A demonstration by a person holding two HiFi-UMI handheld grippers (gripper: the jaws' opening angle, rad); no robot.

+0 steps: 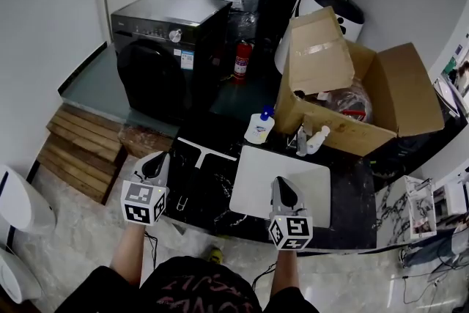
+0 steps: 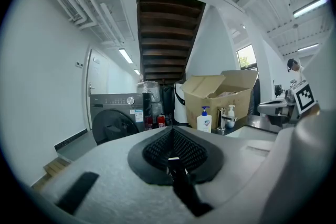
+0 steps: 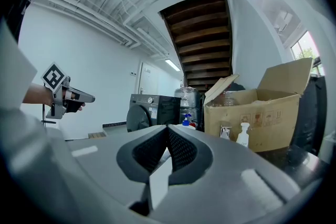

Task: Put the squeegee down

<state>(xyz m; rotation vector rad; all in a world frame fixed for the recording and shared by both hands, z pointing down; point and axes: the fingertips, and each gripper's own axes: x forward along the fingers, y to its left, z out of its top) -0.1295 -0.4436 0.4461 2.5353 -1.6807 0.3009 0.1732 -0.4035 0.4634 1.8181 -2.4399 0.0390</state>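
Your squeegee (image 1: 207, 149) lies flat on the black bench (image 1: 214, 196), with neither tool touching it, so the put-down looks done. Your left tongs (image 1: 156, 163) are clenched on nothing, held just clear beside it. Your right tongs (image 1: 283, 188) hover over the sink (image 1: 256, 172), likewise closed and empty, out of the way.

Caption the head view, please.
White-bladed T-shaped squeegee lies on the black stone counter; left gripper and right gripper shut, empty.
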